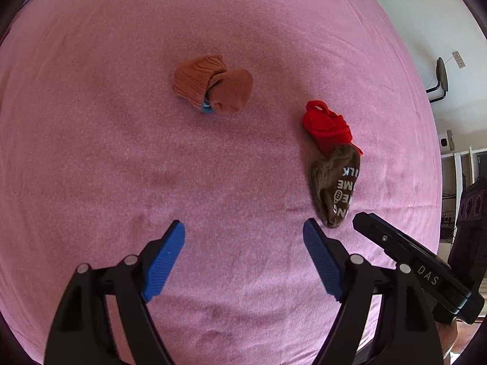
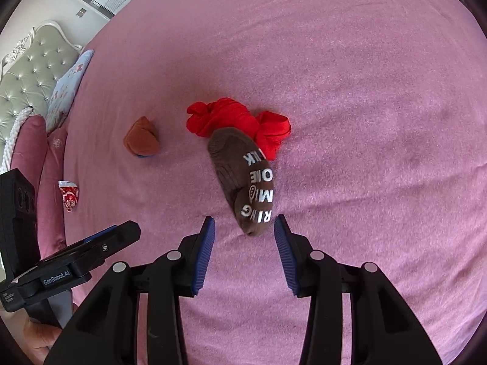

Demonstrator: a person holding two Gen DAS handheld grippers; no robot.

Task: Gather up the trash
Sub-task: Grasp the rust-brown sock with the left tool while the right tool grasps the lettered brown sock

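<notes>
While I held both tools pointed steeply down at a pink bedspread [image 2: 365, 76], neither one gripped anything. My right gripper [image 2: 245, 252] had its blue pads partly apart, and the toe of a brown sock [image 2: 240, 179] lay just ahead of them, roughly centred on the gap but not yet between the pads. The sock had white grip lettering on its sole and ran away from me, its far end resting on a bunched red sock [image 2: 237, 118]. Left of that pile, well apart, sat a balled orange sock [image 2: 141, 137]. Farther left again, near the bed's edge, lay a small crumpled red-and-white wrapper [image 2: 69, 196], which looked like the only real trash in view.

My left gripper [image 1: 243, 258] had its pads wide apart over bare bedspread. The orange ball lay well ahead of it and a little left; the brown and red pile lay ahead to its right, just beyond the right pad.

I judged all of these to be light, soft and limp. The brown sock would fold and dangle, so I would pinch it across the toe or middle, pressing into the bedding. The wrapper looked thin and crinkly, probably slippery, so I would take it by a raised crumple.
</notes>
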